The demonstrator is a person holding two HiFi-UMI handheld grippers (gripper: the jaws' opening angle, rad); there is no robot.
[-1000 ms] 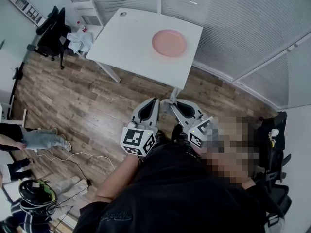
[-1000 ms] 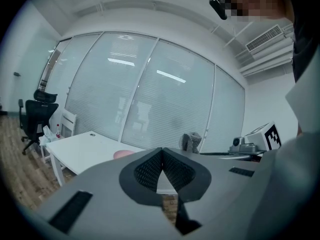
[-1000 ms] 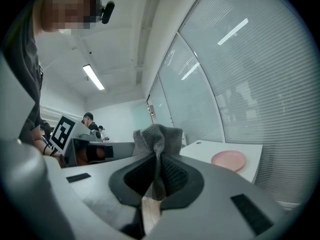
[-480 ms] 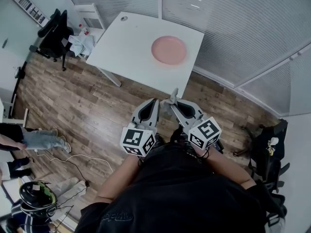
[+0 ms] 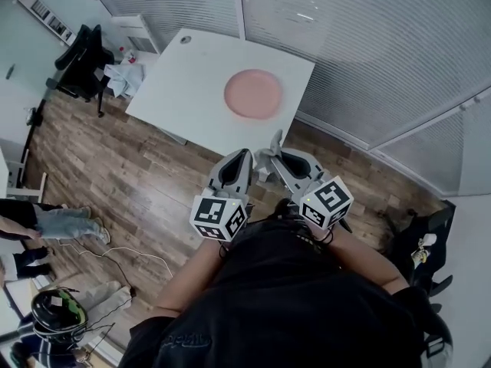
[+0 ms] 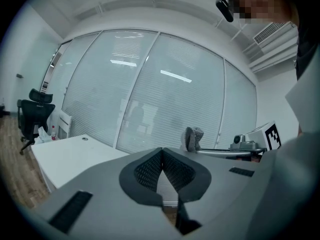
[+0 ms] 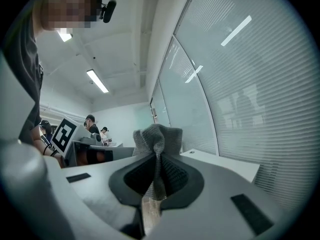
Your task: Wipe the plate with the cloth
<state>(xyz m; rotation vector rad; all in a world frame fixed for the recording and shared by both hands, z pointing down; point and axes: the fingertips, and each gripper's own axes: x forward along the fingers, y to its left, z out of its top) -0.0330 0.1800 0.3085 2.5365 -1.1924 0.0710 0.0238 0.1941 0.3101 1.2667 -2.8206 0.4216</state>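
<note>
A pink plate lies on the white table, toward its right side. Both grippers are held side by side in front of the person's body, short of the table's near edge. My right gripper is shut on a grey knitted cloth, whose bunched end sticks up past the jaws; the cloth also shows in the head view. My left gripper is shut with nothing between its pads, as the left gripper view shows. The cloth appears there to the right.
The table stands against a curved glass wall with blinds. A black office chair and a side unit with a crumpled cloth stand at the table's left. Wooden floor lies below. People are at the left edge; cables lie on the floor.
Both grippers and the person have moved toward the table together, so the table and plate now lie closer to the gripper tips. The jaws have stayed as they were.
</note>
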